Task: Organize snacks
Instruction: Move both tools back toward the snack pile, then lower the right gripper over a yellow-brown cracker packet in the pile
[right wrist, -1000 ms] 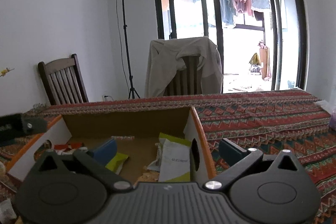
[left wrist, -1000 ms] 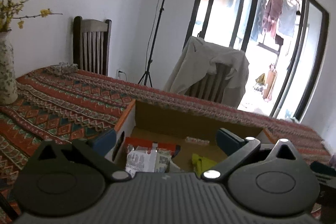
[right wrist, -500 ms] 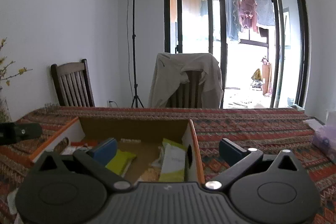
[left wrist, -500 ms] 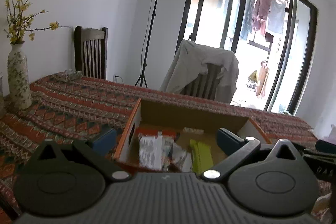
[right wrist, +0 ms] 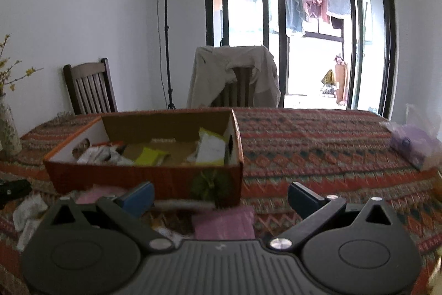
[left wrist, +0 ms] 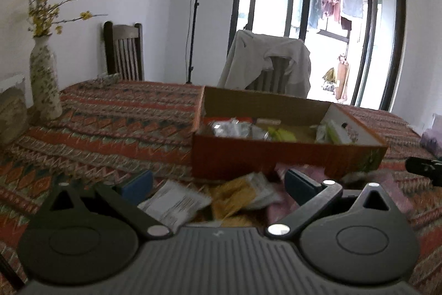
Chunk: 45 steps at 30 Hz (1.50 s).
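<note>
An orange cardboard box (left wrist: pixel 281 156) (right wrist: pixel 143 176) stands on the patterned tablecloth and holds several snack packets, among them yellow-green ones (right wrist: pixel 150 155) and a silvery one (left wrist: pixel 232 127). In front of the box lie loose packets: a white one (left wrist: pixel 174 203), a yellow one (left wrist: pixel 240 195) and a pink one (right wrist: pixel 225 221). My left gripper (left wrist: pixel 218 184) hangs open over the white and yellow packets, holding nothing. My right gripper (right wrist: pixel 219 192) is open too, above the pink packet near the box's front right corner.
A flowered vase (left wrist: pixel 45 85) with yellow twigs stands at the table's left. A purple plastic bag (right wrist: pixel 417 145) lies at the right edge. Two chairs (right wrist: pixel 91 87), one draped with a pale jacket (right wrist: pixel 234 79), and a lamp stand (right wrist: pixel 167 26) are behind the table.
Both grippers have drawn back from over the box toward the near side of the table. The box's front wall and the loose packets before it have come into sight. Both stay open.
</note>
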Tool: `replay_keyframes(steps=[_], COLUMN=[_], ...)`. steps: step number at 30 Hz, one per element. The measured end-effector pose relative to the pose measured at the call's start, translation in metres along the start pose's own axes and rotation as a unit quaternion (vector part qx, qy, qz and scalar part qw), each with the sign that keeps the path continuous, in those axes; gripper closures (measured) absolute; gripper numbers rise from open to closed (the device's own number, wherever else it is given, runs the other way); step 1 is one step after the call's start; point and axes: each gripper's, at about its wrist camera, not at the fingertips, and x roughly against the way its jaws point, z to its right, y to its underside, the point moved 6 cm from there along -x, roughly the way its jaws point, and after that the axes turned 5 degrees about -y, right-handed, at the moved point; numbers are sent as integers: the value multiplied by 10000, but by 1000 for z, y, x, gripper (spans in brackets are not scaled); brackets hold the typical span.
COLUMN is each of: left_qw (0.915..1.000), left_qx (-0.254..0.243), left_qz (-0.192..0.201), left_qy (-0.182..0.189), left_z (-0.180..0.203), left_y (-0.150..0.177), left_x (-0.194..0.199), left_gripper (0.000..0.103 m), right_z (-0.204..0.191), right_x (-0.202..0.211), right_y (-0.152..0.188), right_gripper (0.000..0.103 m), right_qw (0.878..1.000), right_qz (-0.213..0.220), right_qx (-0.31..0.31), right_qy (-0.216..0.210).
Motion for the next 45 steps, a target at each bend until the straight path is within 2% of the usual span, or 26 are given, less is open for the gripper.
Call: replay_keyframes(steps=[9, 12, 19, 26, 39, 45], left_qw=[9983, 9986, 9995, 9990, 9984, 9978], left_qx=[295, 340, 218, 330, 423, 516], left_qz=[-503, -396, -245, -292, -357, -392], left_qy=[-2, 83, 32, 46, 62, 107], left_z=[-21, -24, -18, -21, -24, -27], left_y=[37, 38, 38, 37, 38, 38], left_x=[-6, -3, -1, -3, -5, -7], left_gripper=[0, 0, 0, 0, 0, 0], right_z=[3, 3, 6, 4, 16, 9], right_x=[17, 23, 26, 27, 31, 30], right_y=[41, 52, 59, 63, 71, 69], right_gripper=[0, 0, 0, 0, 0, 0], right_qw=[9994, 9992, 9989, 9985, 9978, 9980], right_qz=[-346, -400, -398, -449, -565, -541], right_qx=[-61, -89, -261, -294, -338, -252], right_qy=[-5, -8, -2, -97, -21, -205])
